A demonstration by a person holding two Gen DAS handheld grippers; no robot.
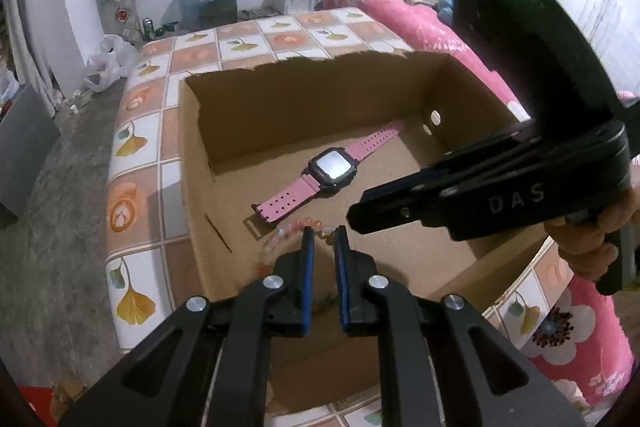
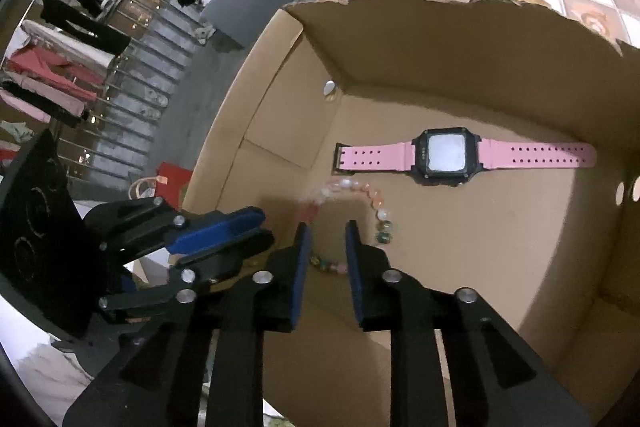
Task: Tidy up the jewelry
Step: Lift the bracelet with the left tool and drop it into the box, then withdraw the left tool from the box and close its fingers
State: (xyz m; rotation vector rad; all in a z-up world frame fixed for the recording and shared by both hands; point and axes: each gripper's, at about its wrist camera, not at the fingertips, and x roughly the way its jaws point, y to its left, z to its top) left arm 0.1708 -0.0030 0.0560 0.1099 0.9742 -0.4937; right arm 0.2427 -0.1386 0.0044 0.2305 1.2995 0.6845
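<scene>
Here the pink watch [image 2: 460, 157] lies by the box's [image 2: 440, 39] far wall, bracelet [image 2: 360, 195] beside; right tool [image 2: 328, 231] released, left tool [image 1: 325, 233] nearly clenched, empty.

Pink-strapped black watch [image 2: 444, 157] in brown box [image 2: 440, 43] on floral-tiled cloth [image 1: 136, 143].

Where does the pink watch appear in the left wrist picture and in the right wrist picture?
Left wrist view: the pink watch lies diagonally at the picture's centre, on the cardboard box floor.
Right wrist view: the pink watch lies level, right of centre.
Shared landmark: the bead bracelet beside its buckle end.
</scene>
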